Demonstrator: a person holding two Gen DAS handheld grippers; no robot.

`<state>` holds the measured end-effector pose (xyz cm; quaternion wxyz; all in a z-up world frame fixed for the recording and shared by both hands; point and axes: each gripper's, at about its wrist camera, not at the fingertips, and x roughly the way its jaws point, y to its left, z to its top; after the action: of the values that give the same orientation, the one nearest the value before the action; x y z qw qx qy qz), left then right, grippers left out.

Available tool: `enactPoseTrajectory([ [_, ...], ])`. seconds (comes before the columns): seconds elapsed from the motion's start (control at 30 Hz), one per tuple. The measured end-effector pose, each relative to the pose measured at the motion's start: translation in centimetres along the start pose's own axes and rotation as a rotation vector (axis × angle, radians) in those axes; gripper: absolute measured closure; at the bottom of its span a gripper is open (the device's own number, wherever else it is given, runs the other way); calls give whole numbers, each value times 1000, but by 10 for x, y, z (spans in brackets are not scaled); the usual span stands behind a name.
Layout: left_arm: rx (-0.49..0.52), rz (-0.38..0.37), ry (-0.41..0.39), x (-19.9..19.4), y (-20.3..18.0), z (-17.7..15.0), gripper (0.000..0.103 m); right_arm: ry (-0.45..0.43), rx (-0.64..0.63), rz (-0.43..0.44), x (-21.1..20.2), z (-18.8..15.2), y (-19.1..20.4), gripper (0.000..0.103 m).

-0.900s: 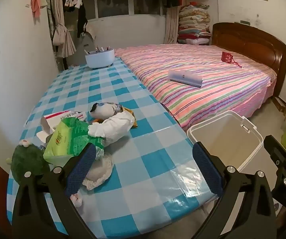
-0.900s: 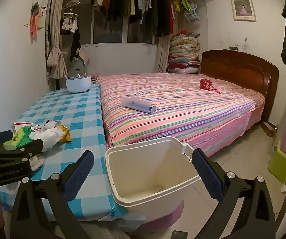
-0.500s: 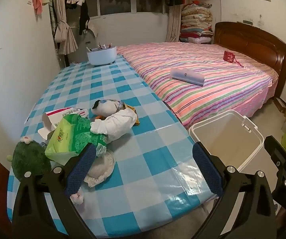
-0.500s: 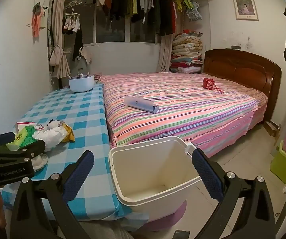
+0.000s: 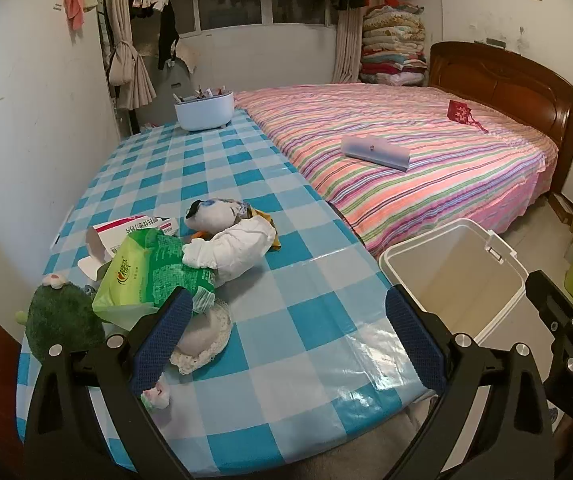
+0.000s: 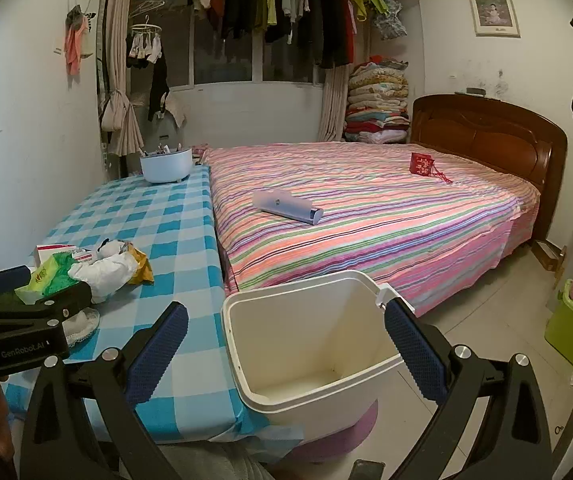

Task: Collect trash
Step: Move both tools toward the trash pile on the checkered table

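Little has changed: the left gripper [image 5: 286, 336] has been tilted slightly downward, its jaws spread and empty. The trash pile [image 5: 190, 256], left of frame centre, is untouched; the white bin [image 6: 310, 344] waits empty.

even, slightly dim indoor light with a cool cast, shadows soft. glare streaks the glossy checked cloth at the desk [image 5: 370, 344] near edge. both views sharp, strongly fisheye-bent, dark vignette in corners. window [image 6: 222, 60] panes look dark.
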<state>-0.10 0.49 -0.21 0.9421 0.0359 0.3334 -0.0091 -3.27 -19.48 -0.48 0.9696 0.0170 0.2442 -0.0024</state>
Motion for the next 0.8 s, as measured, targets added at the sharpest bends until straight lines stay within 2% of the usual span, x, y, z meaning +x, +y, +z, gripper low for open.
enactPoseTrajectory([
  [0.8,-19,13,3,-4,10,-2,7,16,-1,32,-3,-5,2,7],
])
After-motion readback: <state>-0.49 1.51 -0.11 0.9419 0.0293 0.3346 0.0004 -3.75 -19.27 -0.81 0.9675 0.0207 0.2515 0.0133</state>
